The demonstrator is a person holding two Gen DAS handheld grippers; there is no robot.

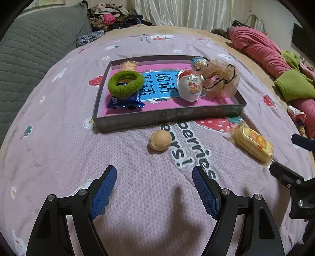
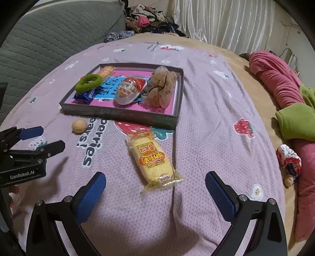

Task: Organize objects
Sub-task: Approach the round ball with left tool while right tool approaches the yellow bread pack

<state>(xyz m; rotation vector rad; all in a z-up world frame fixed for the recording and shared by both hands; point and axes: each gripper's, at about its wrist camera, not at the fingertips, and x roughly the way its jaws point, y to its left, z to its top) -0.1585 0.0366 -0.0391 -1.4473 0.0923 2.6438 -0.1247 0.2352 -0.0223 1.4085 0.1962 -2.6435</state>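
Note:
A shallow grey box (image 1: 167, 117) (image 2: 126, 116) lies on the bed. It holds a green hair tie (image 1: 126, 83) (image 2: 89, 82), a blue snack packet (image 1: 126, 103) (image 2: 86, 96), a wrapped toy egg (image 1: 190, 86) (image 2: 129, 90), a beige mesh puff (image 1: 221, 77) (image 2: 162, 88) and an orange packet (image 1: 129, 66) (image 2: 106, 70). A walnut (image 1: 159, 140) (image 2: 79, 126) lies in front of the box. A yellow snack pack (image 1: 254, 142) (image 2: 152, 161) lies to its right. My left gripper (image 1: 153, 173) (image 2: 47, 137) is open and empty, just short of the walnut. My right gripper (image 2: 155, 178) (image 1: 285, 153) is open and empty, its fingers on either side of the pack's near end.
The purple strawberry blanket (image 1: 59, 147) (image 2: 216, 128) covers the bed. A grey quilted pillow (image 1: 29, 49) lies at the left. Pink and green clothes (image 2: 285, 94) and a small patterned scrunchie (image 2: 289, 159) lie along the right edge. A clothes heap (image 1: 110, 15) lies at the back.

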